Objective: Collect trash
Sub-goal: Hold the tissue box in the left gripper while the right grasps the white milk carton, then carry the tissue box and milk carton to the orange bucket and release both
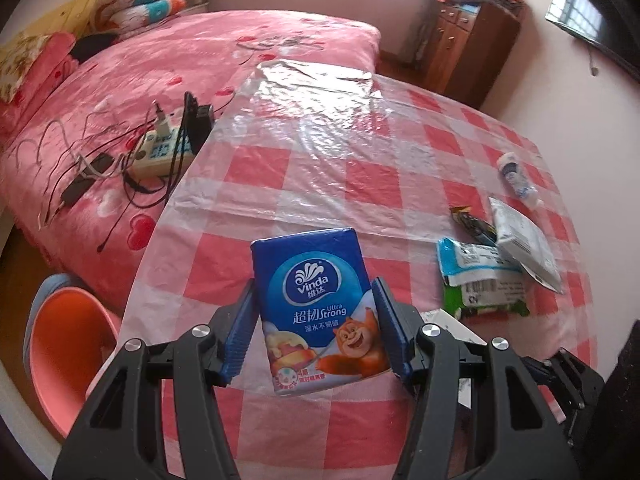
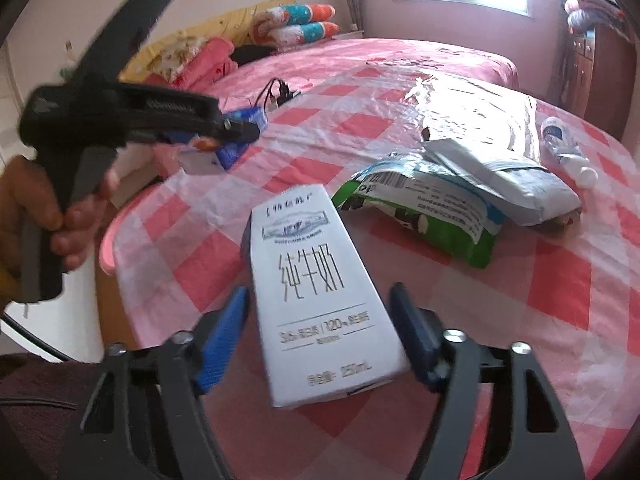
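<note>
Left claw: it pinches the blue tissue pack by its two long sides, blue pads flat on the wrapper, the pack lifted off the checked cloth.
Carrying the pack: the wrapper looks soft, so I judge the squeeze should stay light and even; a harder pinch would only buckle it.
Pink bin: it sits low at the left, beside the bed and below the worktop's left edge; it looks the likely drop point, and the way over that edge seems free.
Bed side: a power strip and loose cables lie on the bed just past the edge, so a swing to the left is best kept on the near side of them.
Right claw: its fingers stand on either side of the white milk carton; blur hides the contact, though a thin gap seems to remain on the left, so I read it as not yet gripping.
Gripping the carton: the carton lies tilted across the claw, so squaring the fingers to its flat long sides before squeezing should stop it twisting out.
Remaining trash: a green-and-white wrapper, a grey mailer lying partly on it, and a small bottle near the far right edge.
Room on the worktop: the middle and far end are bare cloth under clear plastic, giving space to move.
</note>
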Available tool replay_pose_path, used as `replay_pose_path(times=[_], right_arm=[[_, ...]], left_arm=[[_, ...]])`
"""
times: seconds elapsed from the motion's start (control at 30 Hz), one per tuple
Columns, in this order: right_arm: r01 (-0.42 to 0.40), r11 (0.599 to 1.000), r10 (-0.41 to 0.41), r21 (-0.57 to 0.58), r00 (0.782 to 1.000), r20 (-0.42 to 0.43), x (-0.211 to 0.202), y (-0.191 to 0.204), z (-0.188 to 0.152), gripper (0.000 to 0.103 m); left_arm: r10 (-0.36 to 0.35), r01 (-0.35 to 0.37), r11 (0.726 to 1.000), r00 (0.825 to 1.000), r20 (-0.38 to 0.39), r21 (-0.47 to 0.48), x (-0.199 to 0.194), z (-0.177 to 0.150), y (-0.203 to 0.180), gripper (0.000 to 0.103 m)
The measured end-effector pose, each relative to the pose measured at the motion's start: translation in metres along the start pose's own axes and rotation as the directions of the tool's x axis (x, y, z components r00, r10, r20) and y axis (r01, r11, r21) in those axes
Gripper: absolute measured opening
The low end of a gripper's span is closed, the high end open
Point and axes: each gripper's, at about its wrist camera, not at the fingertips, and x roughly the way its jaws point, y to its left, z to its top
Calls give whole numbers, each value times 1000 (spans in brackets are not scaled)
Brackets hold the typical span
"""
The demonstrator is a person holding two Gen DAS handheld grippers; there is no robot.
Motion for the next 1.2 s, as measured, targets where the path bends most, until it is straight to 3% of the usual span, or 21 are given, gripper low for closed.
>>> replay_pose_path(times=[0.3,0.67,1.2], right_arm=[[79,995,-80,-62,997,-5,11,19,3,58],[109,994,-108,32,994,-29,15,20,10,56],[-3,989,6,145,1000,-25,9,32,27,56]], left_arm=[[-119,119,993,993,14,1,3,-15,21,58],[-177,177,984,984,8,-16,6,-34,55,58],[-212,213,976,977,30,-48,-3,-51,90,58]])
